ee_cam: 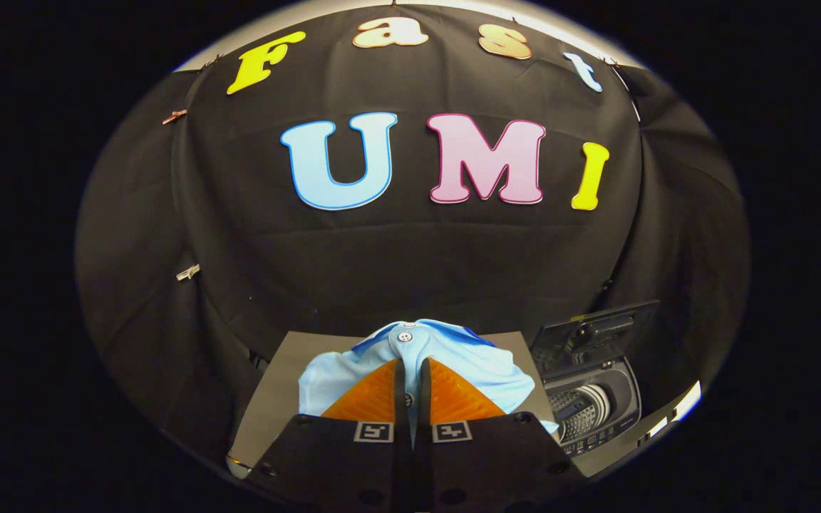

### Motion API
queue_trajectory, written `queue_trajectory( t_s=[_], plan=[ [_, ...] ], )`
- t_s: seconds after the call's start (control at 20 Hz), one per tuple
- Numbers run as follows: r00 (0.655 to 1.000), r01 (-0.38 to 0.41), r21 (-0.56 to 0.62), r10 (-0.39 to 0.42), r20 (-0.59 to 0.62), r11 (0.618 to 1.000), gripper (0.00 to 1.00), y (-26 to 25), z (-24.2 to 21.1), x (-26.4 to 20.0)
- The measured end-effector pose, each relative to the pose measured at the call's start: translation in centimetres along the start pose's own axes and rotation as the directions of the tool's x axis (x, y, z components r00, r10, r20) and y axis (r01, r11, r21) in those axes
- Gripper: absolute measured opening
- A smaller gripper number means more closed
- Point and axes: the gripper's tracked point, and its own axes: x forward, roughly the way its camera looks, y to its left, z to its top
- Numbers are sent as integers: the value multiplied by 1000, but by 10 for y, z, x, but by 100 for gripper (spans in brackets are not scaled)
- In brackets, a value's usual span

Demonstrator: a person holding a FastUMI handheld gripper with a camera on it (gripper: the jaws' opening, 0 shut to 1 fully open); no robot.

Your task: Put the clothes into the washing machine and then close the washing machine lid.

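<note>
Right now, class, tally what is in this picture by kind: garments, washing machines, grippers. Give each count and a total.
Garments: 1, the light blue shirt, pinched between the fingers.
Washing machines: 1, the small washing machine beside the shirt, its lid up and drum showing.
Grippers: 1, the gripper, shut on the shirt.
Total: 3

A grey desk [279, 385] lies in the lower middle of the frame against a black cloth wall [410, 263]. Two small clips [187, 272] pin that cloth at the left, one high, one lower.
</note>
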Motion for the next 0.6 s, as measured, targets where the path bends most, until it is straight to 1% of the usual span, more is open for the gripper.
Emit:
queue_trajectory(
  t_s=[0.25, 0.35, 0.6],
  plan=[
    [998, 39, 7, -39, 56, 999, 5, -39, 31, -12],
    [997, 39, 17, -40, 65, 999, 5, -56, 37, -13],
    [994, 82, 28, -84, 77, 996, 5, -117, 50, -13]
  ],
)
